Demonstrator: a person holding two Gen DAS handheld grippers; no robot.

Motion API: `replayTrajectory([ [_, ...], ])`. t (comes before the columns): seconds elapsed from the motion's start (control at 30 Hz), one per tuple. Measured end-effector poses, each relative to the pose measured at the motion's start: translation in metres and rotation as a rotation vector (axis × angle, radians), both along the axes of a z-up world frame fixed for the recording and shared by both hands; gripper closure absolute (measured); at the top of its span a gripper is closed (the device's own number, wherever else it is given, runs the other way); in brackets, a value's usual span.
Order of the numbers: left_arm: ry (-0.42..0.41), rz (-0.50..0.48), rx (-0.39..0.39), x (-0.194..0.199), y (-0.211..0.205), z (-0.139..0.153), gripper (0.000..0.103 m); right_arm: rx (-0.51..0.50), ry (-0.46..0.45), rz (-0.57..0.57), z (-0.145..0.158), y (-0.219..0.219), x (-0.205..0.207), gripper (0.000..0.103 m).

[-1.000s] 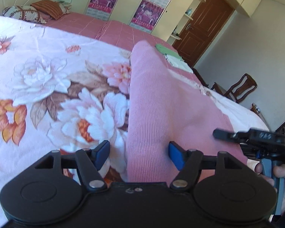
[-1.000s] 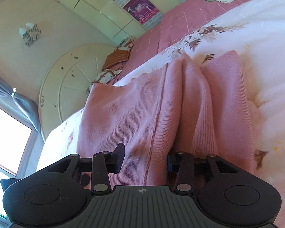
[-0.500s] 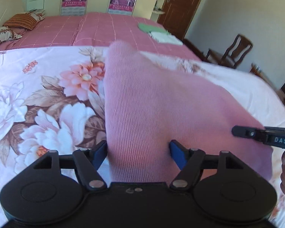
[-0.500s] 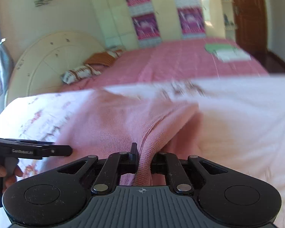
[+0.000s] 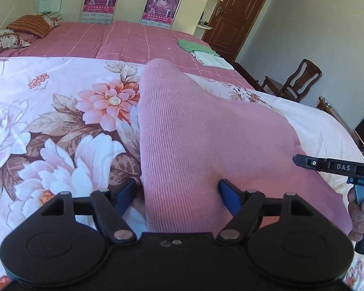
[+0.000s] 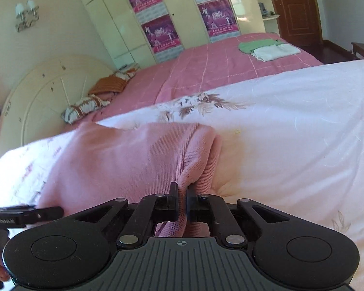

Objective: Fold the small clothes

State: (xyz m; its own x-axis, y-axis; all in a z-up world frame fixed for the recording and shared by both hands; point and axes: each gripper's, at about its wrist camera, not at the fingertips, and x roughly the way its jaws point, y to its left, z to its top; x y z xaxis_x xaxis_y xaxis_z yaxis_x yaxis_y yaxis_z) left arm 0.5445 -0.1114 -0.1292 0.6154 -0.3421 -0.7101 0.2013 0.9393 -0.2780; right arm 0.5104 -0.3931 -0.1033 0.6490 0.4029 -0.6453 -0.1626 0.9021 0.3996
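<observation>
Currently the pink ribbed knit garment (image 5: 201, 145) lies on the floral white quilt (image 5: 60, 126) covering the near part of the bed, part-folded, with one doubled edge bunched up on the right side.

Right tongs (image 6: 181, 200) are clamped narrow on that bunched fold of knit. They have just been closing, and cloth is pinched between the pads. Likely reason: hold the edge so it can be carried over or pulled flat.

Left tongs (image 5: 177, 190) stand wide and have just been opening further. The garment runs between the blue pads (image 5: 227, 194); they seem not to press it, so I read it as a release or a loose straddle to steady the near end.

Around: green folded cloth (image 6: 254, 44) and white folded cloth (image 6: 276, 51) sit well apart on the pink checked bedspread (image 5: 133, 41). Pillows (image 5: 17, 31) lie by the headboard, a wooden chair (image 5: 296, 82) by the wall. Nothing blocks the fold; only the two handles working close together could clash.
</observation>
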Motion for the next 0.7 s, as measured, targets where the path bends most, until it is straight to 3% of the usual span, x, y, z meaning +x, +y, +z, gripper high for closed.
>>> replayTrajectory([
  [0.07,-0.009,-0.011,0.029,0.000,-0.005,0.000,0.025,0.011,0.004,-0.013,-0.008,-0.004,0.002,0.099],
  [0.17,-0.032,-0.025,0.026,-0.015,-0.001,0.014,0.033,0.030,0.010,-0.021,-0.003,-0.008,-0.004,0.097],
  [0.23,-0.074,-0.042,0.023,-0.037,0.004,0.022,0.032,-0.008,-0.030,-0.042,0.016,-0.008,-0.025,0.068],
  [0.3,-0.056,-0.047,0.037,-0.054,0.008,0.020,0.034,-0.009,-0.107,0.012,0.032,-0.006,-0.056,0.068],
  [0.4,-0.044,-0.045,0.078,-0.078,0.011,0.010,0.033,-0.008,-0.124,0.123,0.037,0.006,-0.096,0.074],
  [0.47,-0.042,-0.040,0.094,-0.093,0.013,0.002,0.029,-0.059,-0.102,0.169,0.027,0.014,-0.111,0.076],
  [0.53,-0.062,-0.036,0.105,-0.107,0.016,0.001,0.029,-0.154,-0.064,0.173,0.009,0.018,-0.117,0.076],
  [0.63,-0.075,-0.029,0.121,-0.113,0.022,0.008,0.027,-0.077,-0.019,0.139,-0.002,0.004,-0.116,0.075],
  [0.7,-0.101,-0.007,0.094,-0.105,0.025,0.017,0.028,-0.060,-0.067,0.097,0.011,-0.001,-0.116,0.075],
])
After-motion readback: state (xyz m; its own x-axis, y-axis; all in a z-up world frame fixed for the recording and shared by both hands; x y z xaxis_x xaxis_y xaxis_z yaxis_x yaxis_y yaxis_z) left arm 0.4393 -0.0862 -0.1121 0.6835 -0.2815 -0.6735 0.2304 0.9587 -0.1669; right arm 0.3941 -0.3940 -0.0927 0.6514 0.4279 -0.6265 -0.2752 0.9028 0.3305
